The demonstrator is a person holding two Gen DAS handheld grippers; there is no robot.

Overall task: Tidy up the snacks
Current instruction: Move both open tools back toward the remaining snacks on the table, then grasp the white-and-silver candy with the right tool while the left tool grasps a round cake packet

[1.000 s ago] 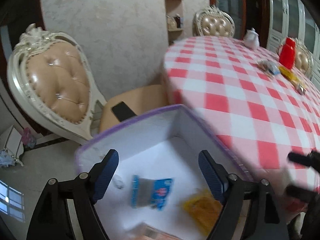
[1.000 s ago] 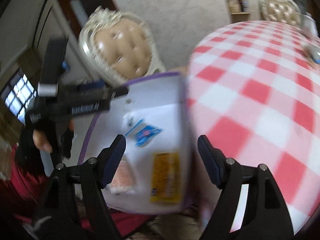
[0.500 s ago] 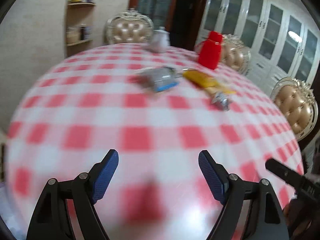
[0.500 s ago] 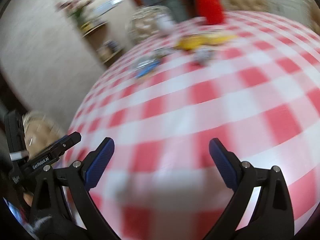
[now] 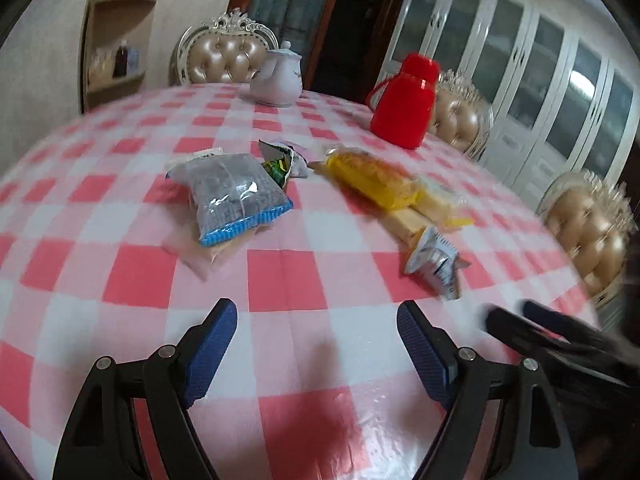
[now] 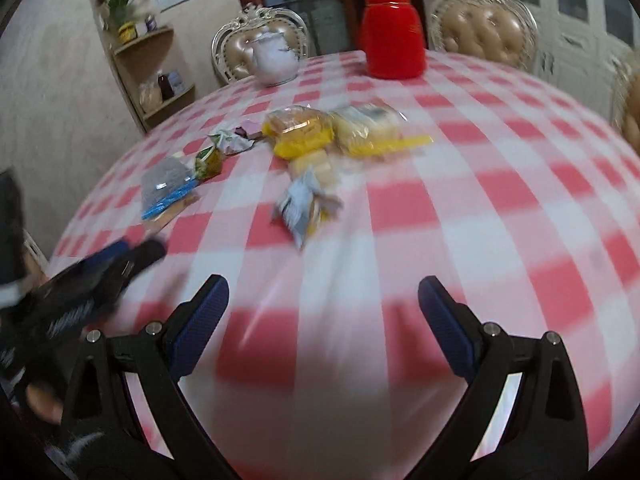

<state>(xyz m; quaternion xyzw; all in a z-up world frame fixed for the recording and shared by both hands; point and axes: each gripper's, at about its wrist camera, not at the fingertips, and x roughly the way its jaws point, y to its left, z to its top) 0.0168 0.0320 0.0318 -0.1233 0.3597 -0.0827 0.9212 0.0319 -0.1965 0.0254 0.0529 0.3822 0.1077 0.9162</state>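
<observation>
Several snack packets lie on the red-checked tablecloth [image 5: 280, 280]: a grey bag with a blue edge [image 5: 234, 196], a small green packet [image 5: 280, 164], a yellow bag [image 5: 372, 178] and a small white-and-blue packet [image 5: 434, 262]. My left gripper [image 5: 318, 332] hangs open over bare cloth, short of them, nothing between its fingers. My right gripper [image 6: 323, 300] is also open and empty, with the small packet [image 6: 306, 208] just ahead and the yellow bag [image 6: 300, 132] beyond. Each gripper shows blurred at the edge of the other's view: the right gripper [image 5: 516, 320] and the left gripper [image 6: 132, 252].
A white teapot [image 5: 278, 80] and a red thermos jug [image 5: 404, 108] stand at the table's far side. Padded chairs [image 5: 224, 60] ring the table. A corner shelf [image 6: 156, 76] and white glass-door cabinets [image 5: 560, 80] line the walls behind.
Both grippers swung away from the white purple-edged box beside the table and came over the tablecloth toward the snacks. The right jaws stand wider than a second ago.
</observation>
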